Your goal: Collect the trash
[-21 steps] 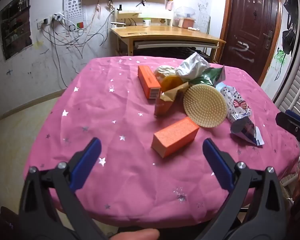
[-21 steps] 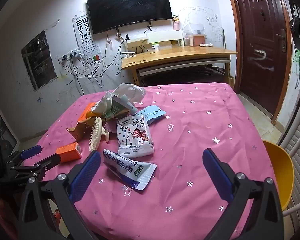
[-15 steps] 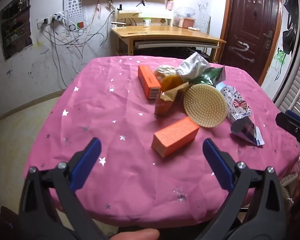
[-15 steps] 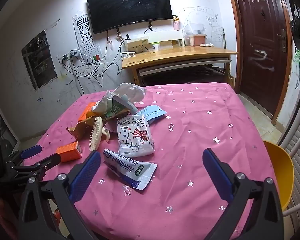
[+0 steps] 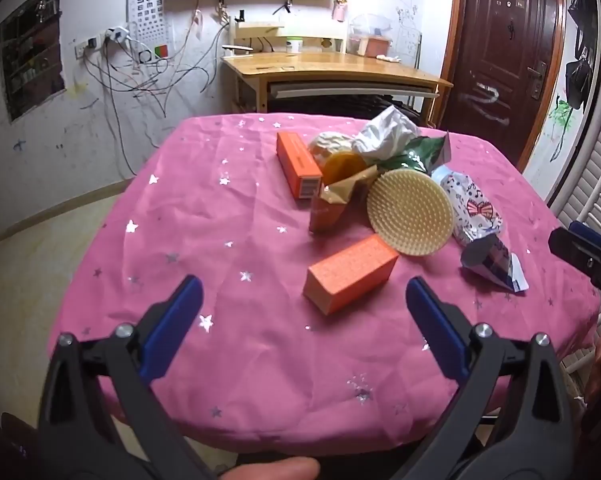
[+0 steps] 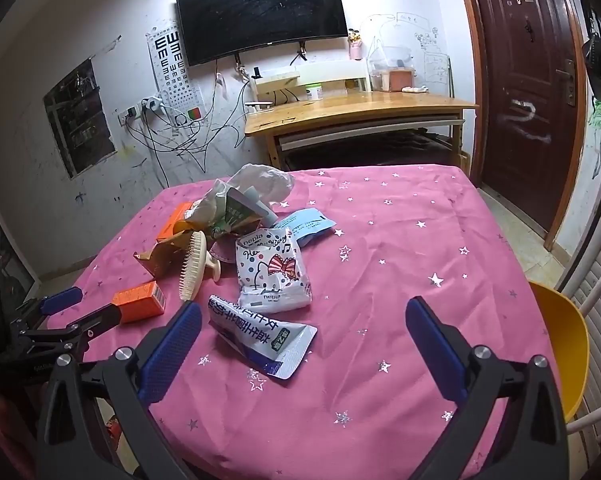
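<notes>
Nothing moved: left gripper [image 5: 302, 300] and right gripper [image 6: 302, 330] spread, empty; orange box [image 5: 350, 274], blue-white wrapper [image 6: 262, 334] uncollected on pink tablecloth [image 5: 220, 220].

A dark television [image 6: 262, 12] hangs on the scuffed white wall [image 6: 100, 20] above a wooden desk [image 6: 360, 110], with an eye chart [image 6: 174, 66] and tangled cables [image 6: 188, 136] to its left. A brown door [image 6: 524, 80] stands at right, and a yellow chair [image 6: 564, 344] sits beside the pink star-patterned counter [image 6: 400, 272].
</notes>
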`<state>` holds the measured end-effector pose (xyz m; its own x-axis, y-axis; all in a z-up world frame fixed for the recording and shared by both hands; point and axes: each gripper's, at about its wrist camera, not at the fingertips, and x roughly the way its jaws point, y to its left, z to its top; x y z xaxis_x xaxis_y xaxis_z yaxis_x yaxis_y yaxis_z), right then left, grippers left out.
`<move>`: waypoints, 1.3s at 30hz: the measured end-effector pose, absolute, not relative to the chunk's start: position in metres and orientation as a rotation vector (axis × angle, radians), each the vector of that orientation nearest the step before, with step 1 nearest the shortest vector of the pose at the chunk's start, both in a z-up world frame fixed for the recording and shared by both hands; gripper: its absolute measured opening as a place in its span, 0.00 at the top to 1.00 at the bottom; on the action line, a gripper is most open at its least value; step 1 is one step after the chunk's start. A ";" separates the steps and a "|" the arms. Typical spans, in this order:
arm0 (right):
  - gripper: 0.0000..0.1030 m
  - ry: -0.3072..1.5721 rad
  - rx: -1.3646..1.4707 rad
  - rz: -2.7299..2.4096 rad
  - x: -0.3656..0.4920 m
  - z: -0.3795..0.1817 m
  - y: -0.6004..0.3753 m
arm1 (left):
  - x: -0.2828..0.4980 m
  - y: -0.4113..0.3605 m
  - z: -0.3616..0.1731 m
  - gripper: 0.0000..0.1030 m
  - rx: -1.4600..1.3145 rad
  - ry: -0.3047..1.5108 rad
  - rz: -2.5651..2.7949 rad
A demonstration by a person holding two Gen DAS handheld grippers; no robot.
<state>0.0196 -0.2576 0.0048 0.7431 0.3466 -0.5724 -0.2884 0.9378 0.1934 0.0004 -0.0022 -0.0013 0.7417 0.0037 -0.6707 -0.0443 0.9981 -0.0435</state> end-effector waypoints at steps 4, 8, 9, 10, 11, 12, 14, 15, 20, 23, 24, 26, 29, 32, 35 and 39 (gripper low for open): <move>0.07 0.646 0.098 0.343 0.020 0.005 -0.259 | -0.001 -0.002 0.000 0.06 -0.056 0.737 0.022; 0.07 0.649 0.097 0.341 0.022 0.004 -0.258 | -0.002 -0.004 0.001 0.06 -0.056 0.736 0.024; 0.07 0.650 0.095 0.342 0.022 0.004 -0.257 | -0.002 -0.004 0.001 0.06 -0.057 0.736 0.025; 0.07 0.650 0.094 0.344 0.022 0.004 -0.257 | -0.002 -0.005 0.001 0.06 -0.058 0.736 0.025; 0.07 0.650 0.093 0.344 0.021 0.004 -0.257 | -0.001 -0.004 0.002 0.06 -0.059 0.736 0.025; 0.07 0.649 0.092 0.345 0.021 0.005 -0.257 | 0.000 -0.004 0.001 0.06 -0.058 0.736 0.024; 0.07 0.649 0.092 0.345 0.021 0.005 -0.257 | -0.001 -0.003 0.002 0.06 -0.059 0.737 0.024; 0.07 0.648 0.092 0.345 0.021 0.005 -0.257 | -0.001 -0.004 0.002 0.06 -0.059 0.738 0.024; 0.07 0.649 0.095 0.345 0.021 0.005 -0.256 | -0.002 -0.001 0.001 0.06 -0.059 0.736 0.024; 0.07 0.650 0.090 0.347 0.020 0.005 -0.256 | -0.001 0.000 0.001 0.06 -0.064 0.738 0.023; 0.07 0.650 0.089 0.348 0.020 0.005 -0.255 | -0.001 -0.001 0.002 0.06 -0.065 0.738 0.024; 0.07 0.649 0.089 0.348 0.020 0.006 -0.256 | -0.001 0.000 0.002 0.06 -0.065 0.738 0.023; 0.07 0.649 0.089 0.347 0.019 0.006 -0.255 | -0.001 -0.001 0.002 0.06 -0.064 0.737 0.023; 0.07 0.650 0.090 0.348 0.019 0.005 -0.255 | -0.001 -0.001 0.002 0.06 -0.064 0.738 0.023; 0.07 0.650 0.091 0.348 0.019 0.006 -0.256 | -0.001 -0.001 0.002 0.06 -0.065 0.739 0.019; 0.07 0.651 0.090 0.347 0.019 0.006 -0.256 | -0.001 -0.001 0.002 0.06 -0.063 0.741 0.018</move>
<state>0.0191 -0.2555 0.0056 0.7403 0.3442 -0.5775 -0.2884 0.9385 0.1897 -0.0010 -0.0015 0.0020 0.7380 -0.0064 -0.6748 -0.0383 0.9979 -0.0514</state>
